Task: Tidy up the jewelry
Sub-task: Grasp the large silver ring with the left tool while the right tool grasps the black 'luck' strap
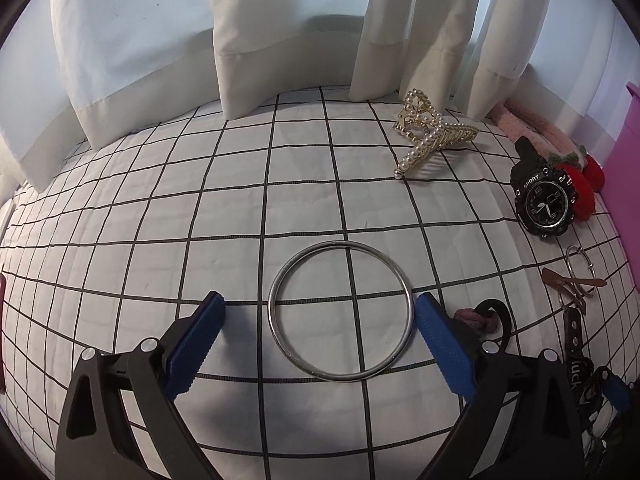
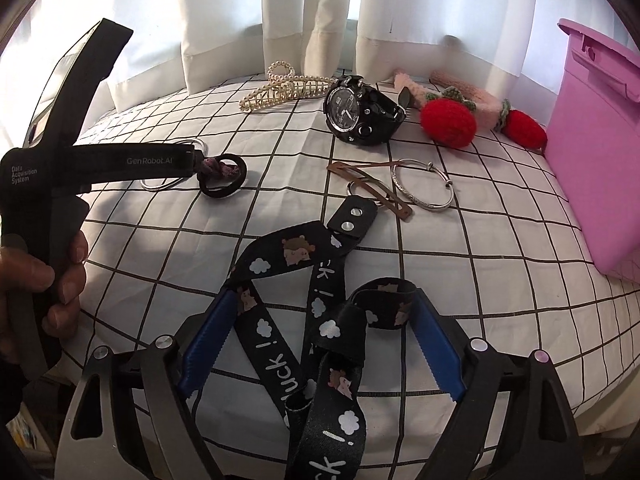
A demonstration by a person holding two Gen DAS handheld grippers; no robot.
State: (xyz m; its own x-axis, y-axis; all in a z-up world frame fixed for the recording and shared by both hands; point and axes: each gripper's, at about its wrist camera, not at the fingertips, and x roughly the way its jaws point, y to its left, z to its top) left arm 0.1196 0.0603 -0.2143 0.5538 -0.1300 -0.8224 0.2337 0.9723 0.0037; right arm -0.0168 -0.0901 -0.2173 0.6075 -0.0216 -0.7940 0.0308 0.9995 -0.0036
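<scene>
A plain silver bangle (image 1: 340, 243) lies flat on the black-and-white checked cloth (image 1: 160, 220). My left gripper (image 1: 320, 304) is open around it, and the blue pads (image 1: 440, 340) do not press on the ring, which sits nearer the right pad. In the right wrist view a black lanyard (image 2: 260, 332) printed with clouds and hedgehogs lies in loops between the fingers of my open right gripper (image 2: 322, 304). Its folds brush both blue pads (image 2: 208, 344). Its leather tab (image 2: 354, 216) points toward a brown hair clip (image 2: 372, 188) and a thin silver cuff (image 2: 424, 196).
A pearl hair claw (image 2: 288, 84), a black sport watch (image 2: 356, 116) and a pink knitted band with red strawberries (image 2: 448, 118) lie along the curtain (image 1: 248, 40). A pink box (image 2: 600, 160) stands at the right. A black hair tie (image 2: 220, 176) lies left, beside a hand (image 2: 44, 276).
</scene>
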